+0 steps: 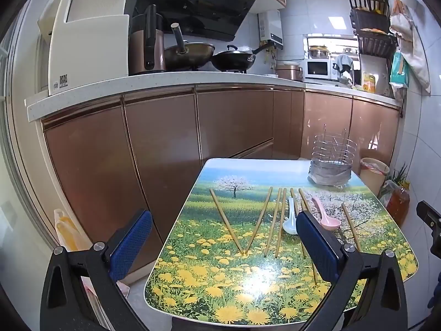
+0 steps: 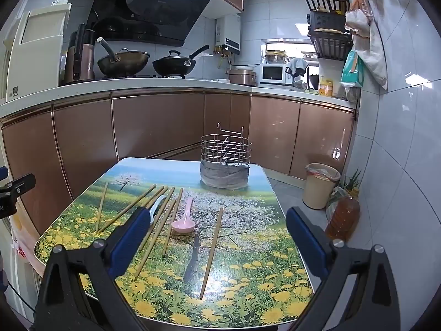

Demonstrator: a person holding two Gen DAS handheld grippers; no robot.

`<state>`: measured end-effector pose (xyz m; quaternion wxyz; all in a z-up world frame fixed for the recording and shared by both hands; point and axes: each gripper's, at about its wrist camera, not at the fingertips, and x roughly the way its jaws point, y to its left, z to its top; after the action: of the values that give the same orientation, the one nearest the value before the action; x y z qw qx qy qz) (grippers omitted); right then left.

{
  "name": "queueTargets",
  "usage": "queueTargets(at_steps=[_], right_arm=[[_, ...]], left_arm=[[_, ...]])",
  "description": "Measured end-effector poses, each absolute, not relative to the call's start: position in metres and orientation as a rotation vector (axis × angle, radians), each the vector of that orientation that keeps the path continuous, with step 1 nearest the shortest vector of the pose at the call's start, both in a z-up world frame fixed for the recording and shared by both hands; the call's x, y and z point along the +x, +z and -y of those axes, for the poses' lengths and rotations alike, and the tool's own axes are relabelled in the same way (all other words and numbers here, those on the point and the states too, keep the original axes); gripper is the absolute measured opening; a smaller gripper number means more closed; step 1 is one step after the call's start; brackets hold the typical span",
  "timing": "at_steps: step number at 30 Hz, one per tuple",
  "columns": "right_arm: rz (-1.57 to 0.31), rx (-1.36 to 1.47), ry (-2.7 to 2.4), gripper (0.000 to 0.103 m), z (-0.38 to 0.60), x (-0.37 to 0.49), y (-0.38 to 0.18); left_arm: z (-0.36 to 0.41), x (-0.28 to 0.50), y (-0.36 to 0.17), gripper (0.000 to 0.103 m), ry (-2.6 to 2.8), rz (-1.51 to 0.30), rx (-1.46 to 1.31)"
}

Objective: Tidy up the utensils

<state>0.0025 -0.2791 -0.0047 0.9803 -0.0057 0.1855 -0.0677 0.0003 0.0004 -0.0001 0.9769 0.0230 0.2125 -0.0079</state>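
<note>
Lying loose, chopsticks (image 2: 210,251) beside spoons (image 2: 184,222)

Surface: a small table (image 2: 275,237) with rounded corners, its top printed with yellow flowers, a green meadow and blossoming trees.
Landmark: the wire utensil holder (image 2: 224,162) stands upright at the far edge, its base wrapped in grey.
Nearest the holder: a pink spoon (image 2: 184,220), bowl toward the near edge, handle pointing back at the holder.
Beyond the pink spoon from the holder: a white spoon (image 1: 290,219) lying among the bamboo chopsticks (image 2: 168,220), all flat and loosely fanned.
Loner: one chopstick (image 2: 211,251) lies apart, near side of the holder.
Farthest from the holder: two chopsticks (image 1: 242,220) meeting in a V.
</note>
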Motion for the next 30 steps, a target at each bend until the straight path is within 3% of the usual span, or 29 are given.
queueTargets(at_steps=[30], right_arm=[[-0.387, 0.013, -0.134, 0.1, 0.29, 0.018, -0.011]], left_arm=[[-0.011, 0.011, -0.008, 0.103, 0.031, -0.452, 0.025]])
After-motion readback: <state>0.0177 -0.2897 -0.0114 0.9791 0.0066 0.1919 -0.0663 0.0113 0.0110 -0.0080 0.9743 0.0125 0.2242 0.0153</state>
